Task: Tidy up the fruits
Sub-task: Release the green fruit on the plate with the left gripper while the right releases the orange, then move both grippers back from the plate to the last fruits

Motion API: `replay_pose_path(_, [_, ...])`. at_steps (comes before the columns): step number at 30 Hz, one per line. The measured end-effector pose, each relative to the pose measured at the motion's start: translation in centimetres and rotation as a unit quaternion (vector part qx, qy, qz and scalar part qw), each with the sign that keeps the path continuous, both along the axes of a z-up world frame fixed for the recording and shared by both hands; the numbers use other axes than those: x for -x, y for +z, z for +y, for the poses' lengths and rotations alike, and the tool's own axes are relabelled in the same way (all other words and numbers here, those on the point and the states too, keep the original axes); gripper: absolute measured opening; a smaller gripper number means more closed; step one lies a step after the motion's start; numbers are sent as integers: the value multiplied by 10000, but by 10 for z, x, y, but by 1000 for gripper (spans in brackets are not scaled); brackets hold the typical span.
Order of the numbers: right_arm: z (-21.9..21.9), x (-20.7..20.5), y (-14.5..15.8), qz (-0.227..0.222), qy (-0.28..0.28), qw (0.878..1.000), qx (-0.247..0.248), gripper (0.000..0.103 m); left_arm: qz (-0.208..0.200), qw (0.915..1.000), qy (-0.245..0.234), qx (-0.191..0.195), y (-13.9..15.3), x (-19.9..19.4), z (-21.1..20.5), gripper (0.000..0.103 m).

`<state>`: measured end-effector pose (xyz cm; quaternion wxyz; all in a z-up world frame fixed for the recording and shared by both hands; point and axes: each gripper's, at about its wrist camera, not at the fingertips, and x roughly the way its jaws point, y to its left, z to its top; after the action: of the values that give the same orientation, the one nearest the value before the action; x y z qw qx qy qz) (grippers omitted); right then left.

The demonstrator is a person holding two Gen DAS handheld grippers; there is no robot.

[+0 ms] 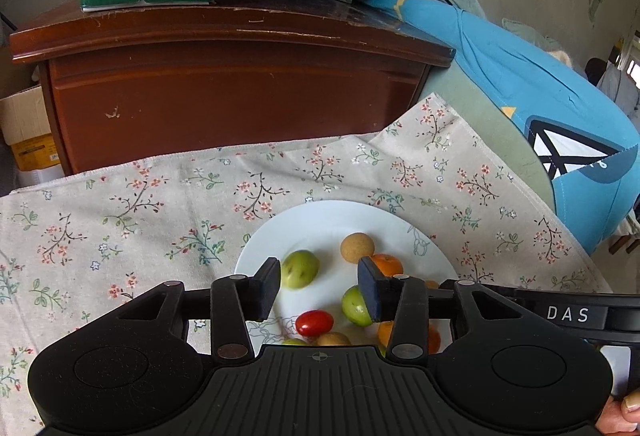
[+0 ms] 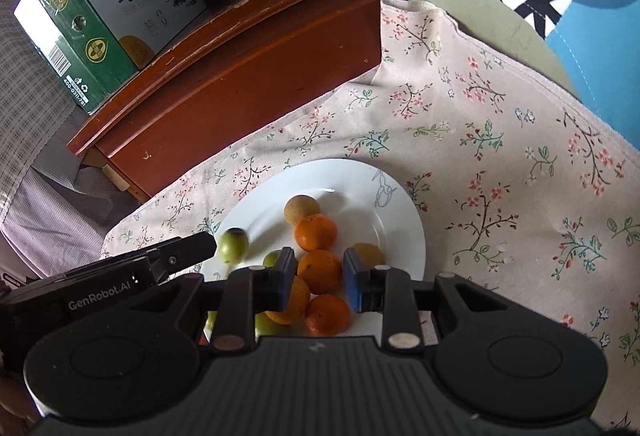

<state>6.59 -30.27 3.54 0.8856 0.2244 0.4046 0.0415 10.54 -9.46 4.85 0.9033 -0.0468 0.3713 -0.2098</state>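
Between the spread jaws of the left gripper (image 1: 319,286) lay a green fruit (image 1: 299,269) on the plate (image 1: 320,220); the right gripper (image 2: 318,274), also spread, straddled an orange (image 2: 320,271). Sorting seemed underway; closing comes next.

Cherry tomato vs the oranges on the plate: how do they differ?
Colour: the cherry tomato is glossy red; the oranges are matte orange.
Size and shape: the tomato is smaller and oval; the oranges are bigger and round.
Count: one tomato, several oranges clustered together.
Shared: both lie on the white plate, ungripped.
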Motion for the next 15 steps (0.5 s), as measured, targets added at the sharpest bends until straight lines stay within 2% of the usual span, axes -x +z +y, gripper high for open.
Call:
replay_pose_path(2, [1,0,-1,5,27,10000,-12,28,4,10000,14,67,4,1,3,45])
replay_pose_path(6, [5,2,0,-8,145,9999,-57,28,21,9998,139,160,13,5,12,62])
replay_pose_path(9, [10,4,1,-53,252,9996,-86,28,-84,9998,158,4,20,10,17,63])
replay_pose_path(12, [15,6,2,-88,360,9993,-54,29,-155,9993,275,-193,26,18,25,70])
replay_pose_path(15, [22,9,2,-97,505,9986,-83,29,-131,9991,384,-153,29,22,35,71])
